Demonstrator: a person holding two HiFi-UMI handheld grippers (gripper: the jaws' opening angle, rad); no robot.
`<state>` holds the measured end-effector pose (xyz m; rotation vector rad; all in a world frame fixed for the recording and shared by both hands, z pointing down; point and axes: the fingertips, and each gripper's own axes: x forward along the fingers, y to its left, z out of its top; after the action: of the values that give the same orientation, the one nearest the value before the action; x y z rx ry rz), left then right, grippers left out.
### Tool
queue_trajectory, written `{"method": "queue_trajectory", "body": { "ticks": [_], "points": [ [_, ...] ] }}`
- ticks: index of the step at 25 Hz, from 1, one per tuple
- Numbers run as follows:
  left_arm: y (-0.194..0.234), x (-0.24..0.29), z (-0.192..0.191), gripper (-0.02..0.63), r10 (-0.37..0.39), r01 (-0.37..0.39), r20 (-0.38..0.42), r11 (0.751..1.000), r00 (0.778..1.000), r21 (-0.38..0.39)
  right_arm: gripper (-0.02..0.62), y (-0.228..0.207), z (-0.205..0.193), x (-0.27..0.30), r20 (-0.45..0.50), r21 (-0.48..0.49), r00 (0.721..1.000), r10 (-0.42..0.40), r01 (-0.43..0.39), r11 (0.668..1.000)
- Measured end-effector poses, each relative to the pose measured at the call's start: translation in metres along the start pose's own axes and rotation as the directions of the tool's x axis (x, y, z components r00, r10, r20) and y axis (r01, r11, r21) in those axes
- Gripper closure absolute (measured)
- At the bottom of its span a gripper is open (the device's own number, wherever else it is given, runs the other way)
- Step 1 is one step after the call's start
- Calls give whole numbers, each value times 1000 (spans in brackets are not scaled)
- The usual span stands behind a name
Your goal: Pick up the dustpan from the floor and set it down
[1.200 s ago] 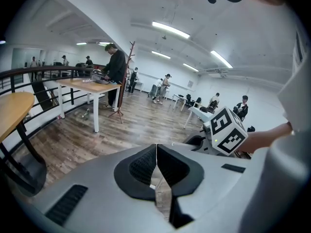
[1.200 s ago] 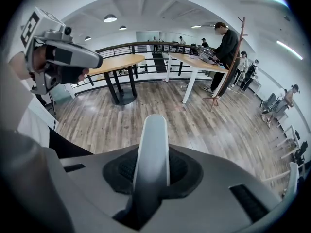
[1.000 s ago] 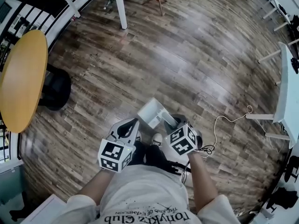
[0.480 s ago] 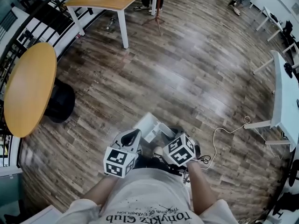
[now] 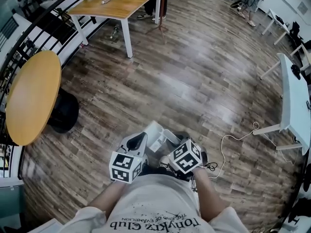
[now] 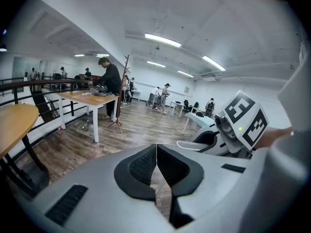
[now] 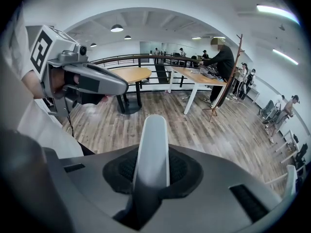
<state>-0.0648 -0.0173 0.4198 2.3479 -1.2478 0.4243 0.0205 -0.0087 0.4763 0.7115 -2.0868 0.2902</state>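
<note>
In the head view the white dustpan (image 5: 156, 134) hangs off the wooden floor just in front of my body, between the two grippers. My right gripper (image 5: 171, 141) is shut on its white handle (image 7: 151, 149), which stands upright between the black pads in the right gripper view. My left gripper (image 5: 137, 141) is beside the pan on its left, apart from it. Its jaws meet with nothing between them (image 6: 156, 165). The pan's scoop is hidden in both gripper views.
A round wooden table (image 5: 31, 98) on a black base (image 5: 63, 111) stands at the left by a railing. A rectangular wooden table (image 5: 116, 6) is farther off, a white table (image 5: 294, 101) at the right. A white cable (image 5: 233, 140) lies on the floor. People stand far away.
Both grippers have risen and drawn closer to my body, the right one carrying the dustpan with it. The head view has tilted up and shows more of the far table.
</note>
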Motion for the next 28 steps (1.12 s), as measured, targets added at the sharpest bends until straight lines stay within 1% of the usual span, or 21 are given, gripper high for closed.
{"method": "queue_trajectory", "body": {
  "ticks": [12,16,20,23,28],
  "points": [
    [-9,-2,4,581,-10,10,6,1000,1000,8,500,2,-6,-13,-9,-2,1000,-3,3,1000],
    [-11,-5,2,583,-25,25,13,1000,1000,-10,500,2,-9,-12,-11,2,1000,-7,7,1000],
    [-13,-4,0,583,-30,30,-3,1000,1000,-5,500,0,-11,-13,-11,1,1000,-5,5,1000],
    [-16,-3,-3,583,-52,52,-14,998,999,-25,500,0,-12,-15,-10,1,1000,-6,6,1000],
    [-14,-1,-2,583,-19,19,-19,1000,1000,16,500,-4,-13,-16,-10,4,1000,-4,4,1000]
  ]
}}
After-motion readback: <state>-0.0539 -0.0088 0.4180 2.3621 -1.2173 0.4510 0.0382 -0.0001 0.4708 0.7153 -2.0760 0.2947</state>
